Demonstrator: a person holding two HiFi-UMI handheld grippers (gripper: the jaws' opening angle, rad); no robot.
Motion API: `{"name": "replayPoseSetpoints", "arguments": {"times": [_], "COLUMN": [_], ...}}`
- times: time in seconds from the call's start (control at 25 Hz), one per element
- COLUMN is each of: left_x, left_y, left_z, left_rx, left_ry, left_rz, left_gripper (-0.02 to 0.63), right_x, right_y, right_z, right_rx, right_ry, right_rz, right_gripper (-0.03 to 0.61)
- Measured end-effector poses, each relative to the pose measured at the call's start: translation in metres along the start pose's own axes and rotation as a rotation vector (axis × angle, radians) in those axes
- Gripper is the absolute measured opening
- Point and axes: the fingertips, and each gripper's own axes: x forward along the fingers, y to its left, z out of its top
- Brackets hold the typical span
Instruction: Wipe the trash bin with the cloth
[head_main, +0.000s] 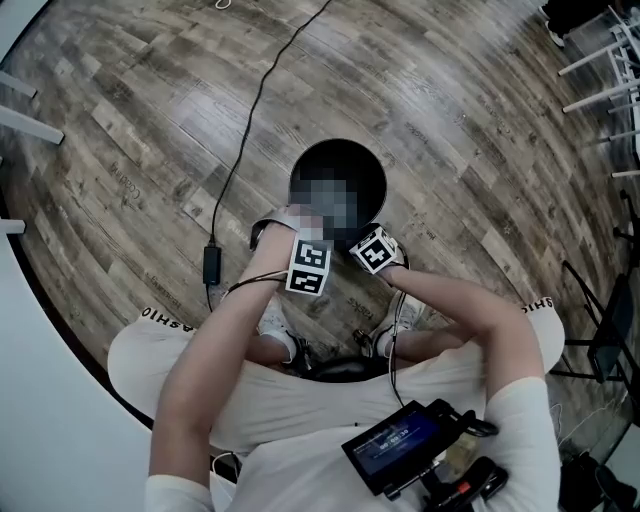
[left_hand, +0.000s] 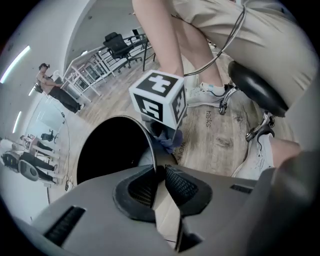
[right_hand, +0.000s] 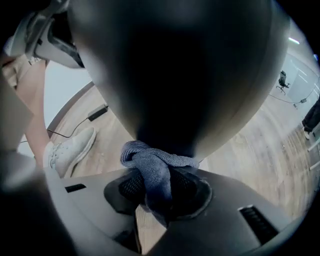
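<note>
The round dark-grey trash bin (left_hand: 115, 150) has its thin rim clamped between the jaws of the left gripper (left_hand: 159, 181). The jaws of the right gripper (right_hand: 159, 187) grip a bunched blue-grey cloth (right_hand: 150, 167), which lies against the bin's outer wall just ahead of them, above the wood-plank floor (right_hand: 260, 150)

A: What is shown of the trash bin (right_hand: 175, 65) ahead of the right tool (right_hand: 157, 192)?

B: A smooth wall with a soft sheen is seen; metal or plastic cannot be told. Its thin rim is gripped by the ribbed black pads (left_hand: 182, 186) of the left tool (left_hand: 161, 184).

A: And the cloth (right_hand: 150, 167)?

B: A soft, napped, matt blue-grey fabric is seen between the right tool's jaws. Matt grey plastic is noted on both tool bodies, and wood-grain planks on the floor (head_main: 150, 150) below them.
</note>
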Motion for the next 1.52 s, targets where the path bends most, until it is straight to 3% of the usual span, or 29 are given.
{"name": "replayPoseSetpoints", "arguments": {"times": [0.32,0.52,0.68,0.84,1.12,1.24,1.52], "left_x": [0.003,0.004,0.003,-0.001,0.004,0.004,0.005], "left_y": [0.004,0.004,0.003,0.004,-0.002,0.0,-0.001], "left_z": [0.006,0.008,0.008,0.002,-0.017,-0.017,-0.01], "left_rx": [-0.02,-0.038,-0.038,-0.027,0.029,0.045,0.068], "left_ry": [-0.019,-0.023,-0.03,-0.013,0.051,0.066,0.064], "left_rz": [0.002,0.011,0.001,0.014,0.001,0.022,0.017], "left_gripper": [0.063,0.064,0.073,0.152,0.15,0.085,0.078], "right_x": [0.063,0.069,0.042,-0.009,-0.099,-0.124,-0.126], "right_y": [-0.013,-0.013,0.001,0.02,0.032,0.033,0.027], "right_z": [-0.029,-0.035,-0.032,-0.017,0.021,0.041,0.057], "right_rx": [0.006,0.043,0.054,0.061,0.14,0.149,0.132], "right_ry": [0.053,0.048,0.072,0.044,-0.049,-0.098,-0.097], "right_rz": [-0.053,-0.073,-0.026,0.024,0.077,0.08,0.075], "right_gripper": [0.106,0.106,0.106,0.106,0.106,0.106,0.106]}}
